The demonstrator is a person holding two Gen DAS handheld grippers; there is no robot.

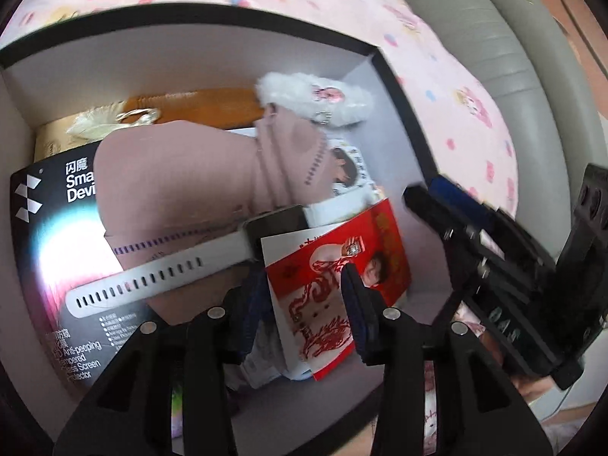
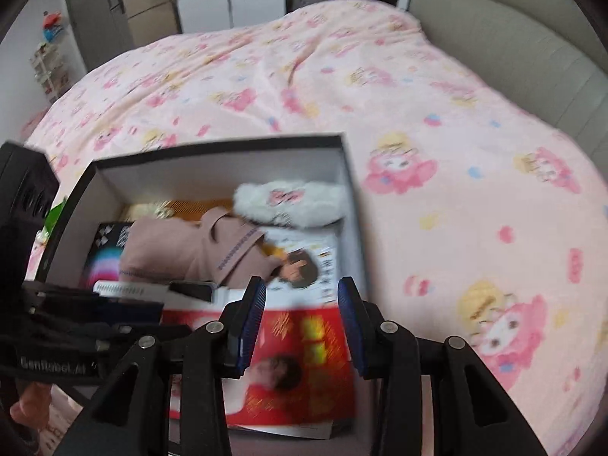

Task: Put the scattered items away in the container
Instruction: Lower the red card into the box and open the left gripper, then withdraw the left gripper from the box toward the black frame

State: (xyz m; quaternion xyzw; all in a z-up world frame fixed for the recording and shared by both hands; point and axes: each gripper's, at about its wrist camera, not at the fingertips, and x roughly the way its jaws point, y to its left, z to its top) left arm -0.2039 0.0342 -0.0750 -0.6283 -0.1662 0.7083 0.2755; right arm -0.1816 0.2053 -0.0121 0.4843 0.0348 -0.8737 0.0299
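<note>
The black-rimmed box (image 2: 344, 159) sits on the near left part of the bed, holding a red booklet (image 2: 300, 364) at its near end, a white watch strap (image 1: 159, 277), a pink garment (image 1: 178, 186) and a white fluffy pouch (image 2: 292, 201) against the far wall. Only the left wrist view shows the screen-protector pack (image 1: 57, 228) along the left wall and the strap's row of holes; only the right wrist view shows the pink printed bedspread (image 2: 437, 121) stretching far and right, the grey headboard (image 2: 513, 57) and cupboards (image 2: 98, 11) beyond. The left gripper (image 1: 304, 304) hangs over the booklet, jaws parted and clear of it. The right gripper (image 2: 302, 323) hovers released above the booklet, gripping nothing. Open bedspread lies right of the box.
</note>
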